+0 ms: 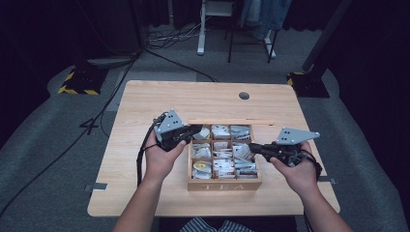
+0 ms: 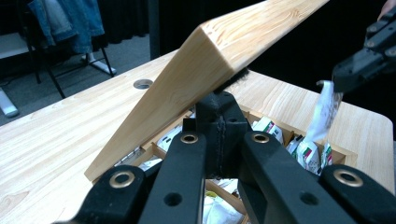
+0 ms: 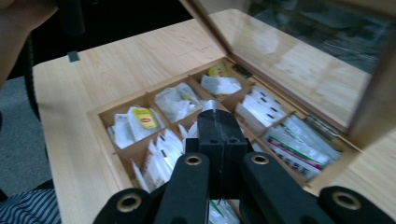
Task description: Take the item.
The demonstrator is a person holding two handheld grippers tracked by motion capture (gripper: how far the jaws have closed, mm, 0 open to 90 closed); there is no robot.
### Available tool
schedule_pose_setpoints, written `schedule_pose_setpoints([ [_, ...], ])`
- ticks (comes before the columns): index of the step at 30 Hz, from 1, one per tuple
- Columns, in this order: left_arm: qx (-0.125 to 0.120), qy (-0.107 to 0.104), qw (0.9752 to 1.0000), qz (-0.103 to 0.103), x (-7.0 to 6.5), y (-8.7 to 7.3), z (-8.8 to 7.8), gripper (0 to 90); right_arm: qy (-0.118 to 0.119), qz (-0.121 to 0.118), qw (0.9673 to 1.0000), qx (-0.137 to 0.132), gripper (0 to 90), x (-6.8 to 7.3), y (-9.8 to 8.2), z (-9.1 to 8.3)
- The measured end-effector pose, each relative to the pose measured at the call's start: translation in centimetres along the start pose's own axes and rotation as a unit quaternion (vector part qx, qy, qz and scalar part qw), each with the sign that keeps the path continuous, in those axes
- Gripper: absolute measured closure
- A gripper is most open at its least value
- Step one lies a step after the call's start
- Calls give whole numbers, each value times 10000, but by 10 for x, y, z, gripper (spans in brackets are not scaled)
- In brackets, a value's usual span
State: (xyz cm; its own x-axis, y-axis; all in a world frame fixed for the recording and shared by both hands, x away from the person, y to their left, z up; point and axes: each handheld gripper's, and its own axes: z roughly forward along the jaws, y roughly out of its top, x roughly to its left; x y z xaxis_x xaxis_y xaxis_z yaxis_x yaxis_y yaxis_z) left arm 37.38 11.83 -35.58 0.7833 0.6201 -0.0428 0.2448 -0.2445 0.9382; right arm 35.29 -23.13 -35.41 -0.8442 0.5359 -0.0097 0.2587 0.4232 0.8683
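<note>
Your left gripper (image 1: pixel 197 129) – jaws pressed together – props the lid (image 2: pixel 219 60) of the tea box (image 1: pixel 225 184) open at mid-table. Your right gripper (image 2: pixel 337 83) pinches a white tea bag (image 2: pixel 325 109), lifted just above the compartments.

**Room and furnishings around the light wooden table**

A rectangular light wooden table (image 1: pixel 145 101) with rounded corners stands on grey carpeted floor (image 1: pixel 48 159). Near the table's far edge sits a round dark cable hole (image 1: pixel 244 95). Beyond the table, a white metal desk leg (image 1: pixel 201 29) and a thin black metal stand (image 1: pixel 249 36) rise from the floor, with blue denim clothing (image 1: pixel 266 12) hanging above them. Black cables (image 1: pixel 92 125) trail across the floor left of the table. Yellow-and-black striped bases (image 1: pixel 80 82) lie at the table's far left. Black curtains (image 1: pixel 43 34) enclose the dim room.
</note>
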Motion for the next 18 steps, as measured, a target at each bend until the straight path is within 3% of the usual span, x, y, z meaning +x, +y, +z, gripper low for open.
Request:
schedule_pose_setpoints([
  [11,13,11,10000,4,0,0,0,895,-390,256,9989,39,900,-23,-12,-17],
  [18,23,-5,10000,12,0,0,0,895,-700,462,9965,76,900,-42,-22,-25],
])
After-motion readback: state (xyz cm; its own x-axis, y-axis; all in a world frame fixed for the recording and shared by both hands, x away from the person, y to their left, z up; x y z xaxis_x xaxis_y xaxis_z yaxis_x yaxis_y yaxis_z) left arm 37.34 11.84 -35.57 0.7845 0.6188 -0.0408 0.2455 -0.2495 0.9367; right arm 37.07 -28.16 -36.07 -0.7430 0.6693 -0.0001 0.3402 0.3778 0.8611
